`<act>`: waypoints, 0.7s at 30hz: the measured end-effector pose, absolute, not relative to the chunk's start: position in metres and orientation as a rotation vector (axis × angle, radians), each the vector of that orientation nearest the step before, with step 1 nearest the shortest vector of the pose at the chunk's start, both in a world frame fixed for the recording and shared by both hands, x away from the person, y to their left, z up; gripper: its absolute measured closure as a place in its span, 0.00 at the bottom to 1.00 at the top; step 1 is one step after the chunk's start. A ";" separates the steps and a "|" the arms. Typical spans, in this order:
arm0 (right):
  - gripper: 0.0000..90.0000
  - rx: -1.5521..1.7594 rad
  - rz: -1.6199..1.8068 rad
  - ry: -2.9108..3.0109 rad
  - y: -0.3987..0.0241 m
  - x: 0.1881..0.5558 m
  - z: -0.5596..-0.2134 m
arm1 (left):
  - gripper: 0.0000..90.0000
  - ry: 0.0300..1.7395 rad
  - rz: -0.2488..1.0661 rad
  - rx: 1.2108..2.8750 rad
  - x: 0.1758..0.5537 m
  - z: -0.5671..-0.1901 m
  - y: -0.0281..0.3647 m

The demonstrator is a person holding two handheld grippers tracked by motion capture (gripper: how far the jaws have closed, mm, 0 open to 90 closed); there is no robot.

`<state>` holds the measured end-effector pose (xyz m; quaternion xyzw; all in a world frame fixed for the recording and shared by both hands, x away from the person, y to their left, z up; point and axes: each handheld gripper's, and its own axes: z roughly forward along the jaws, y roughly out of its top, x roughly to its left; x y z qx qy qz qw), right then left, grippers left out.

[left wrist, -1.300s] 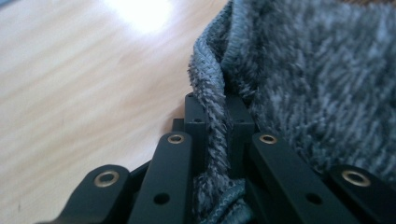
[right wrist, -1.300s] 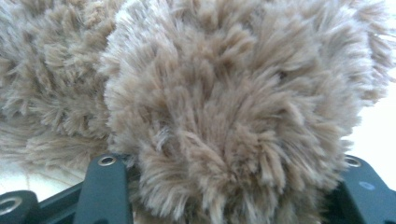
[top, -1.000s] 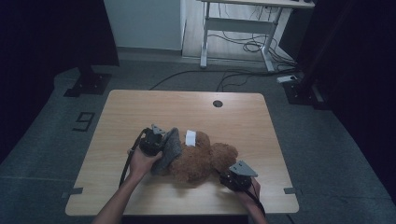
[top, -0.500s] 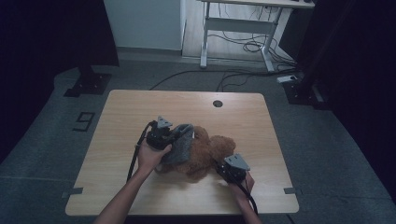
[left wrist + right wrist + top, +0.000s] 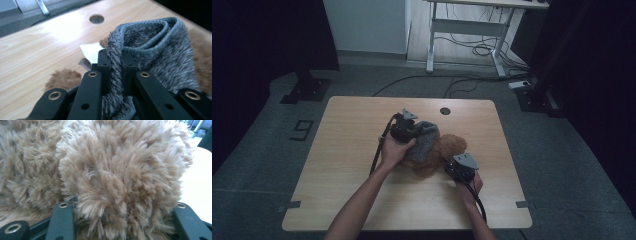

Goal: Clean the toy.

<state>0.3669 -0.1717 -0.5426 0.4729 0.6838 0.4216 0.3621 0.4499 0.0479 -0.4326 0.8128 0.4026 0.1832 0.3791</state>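
The plush bear [image 5: 447, 152], brown and shaggy, lies on its side near the middle of the wooden table [image 5: 352, 140], slightly toward the near right, with a grey knitted garment [image 5: 424, 140] bunched over its left, far end. The work in hand looks like dressing the toy, or pulling that garment along its body, and the way each tool is set fits that reading.

The left gripper [image 5: 404, 131] sits at the far left of the bear, and its jaws are pinched together on the rolled hem of the grey garment [image 5: 150, 50]. In the left gripper view the fuzzy edge runs straight up between the two black fingers [image 5: 103, 66], which grip the rim and not the body of the cloth, probably so the opening can be stretched and drawn over the fur. A white label [image 5: 91, 51] lies on the table just beyond, beside a tuft of brown fur.

The right gripper [image 5: 457, 169] rests at the near right end of the toy. Its jaws stand partly apart with a thick lobe of the bear [image 5: 120, 177] filling the gap between them; the pads appear to press into the pile, so I judge it clamped on the bear, acting as an anchor so that the toy does not slide while the other hand pulls.
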 end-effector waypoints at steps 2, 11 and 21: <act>0.51 1.210 1.090 1.770 -0.173 0.365 -0.543 | 0.90 1.028 0.476 2.105 0.451 -0.443 0.042; 0.38 1.225 1.150 1.857 -0.185 0.362 -0.540 | 0.92 0.964 0.479 2.073 0.424 -0.465 0.051; 0.13 1.353 1.258 1.971 -0.208 0.345 -0.538 | 0.92 0.849 0.570 2.033 0.375 -0.476 0.059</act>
